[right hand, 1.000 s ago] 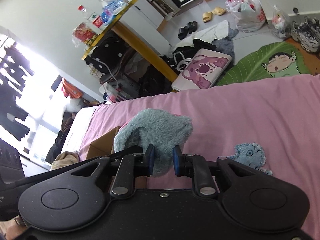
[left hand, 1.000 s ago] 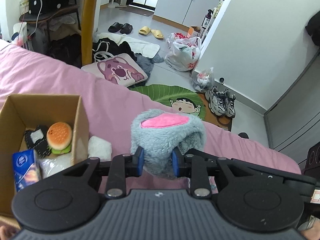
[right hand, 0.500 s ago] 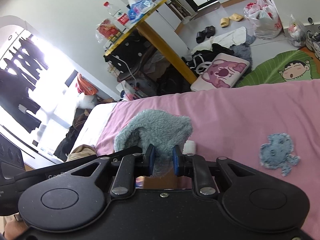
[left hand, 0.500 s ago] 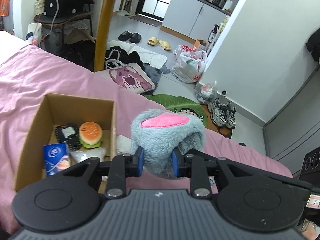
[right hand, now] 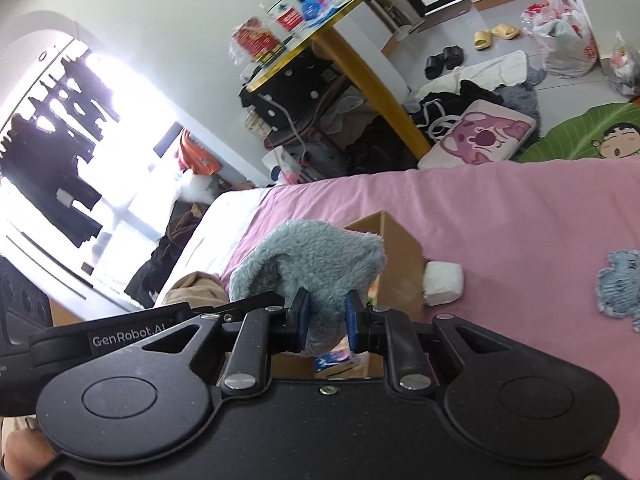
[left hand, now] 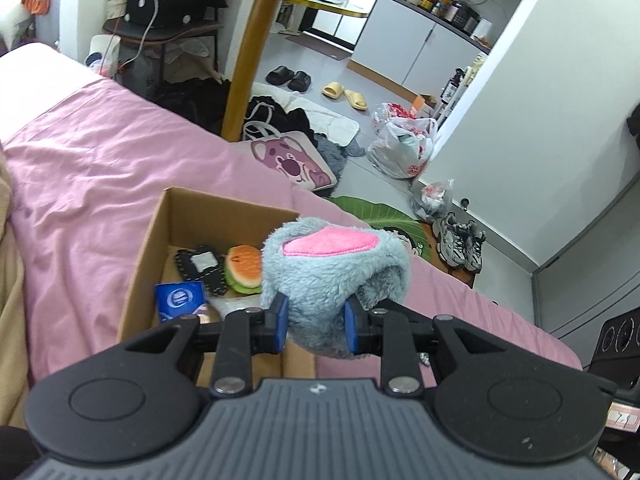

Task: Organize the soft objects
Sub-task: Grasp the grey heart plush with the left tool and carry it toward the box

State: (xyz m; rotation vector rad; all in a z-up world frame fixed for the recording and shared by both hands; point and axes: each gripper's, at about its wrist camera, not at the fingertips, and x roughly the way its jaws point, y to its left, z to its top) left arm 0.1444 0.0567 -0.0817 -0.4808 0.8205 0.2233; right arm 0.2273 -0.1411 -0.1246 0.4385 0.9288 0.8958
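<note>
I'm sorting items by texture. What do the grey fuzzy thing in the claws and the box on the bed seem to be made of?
Grey fuzzy thing: plush fabric, likely synthetic fleece, with long matted pile and a smoother stitched pink patch. Box: plain brown cardboard, matte, with raw cut edges on its open top.

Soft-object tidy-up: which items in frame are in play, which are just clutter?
In play:
grey plush, clamped by left tool and right tool
cardboard box
burger toy in the box
white pad beside the box

Clutter:
sneakers
yellow slippers
plastic bag
</note>
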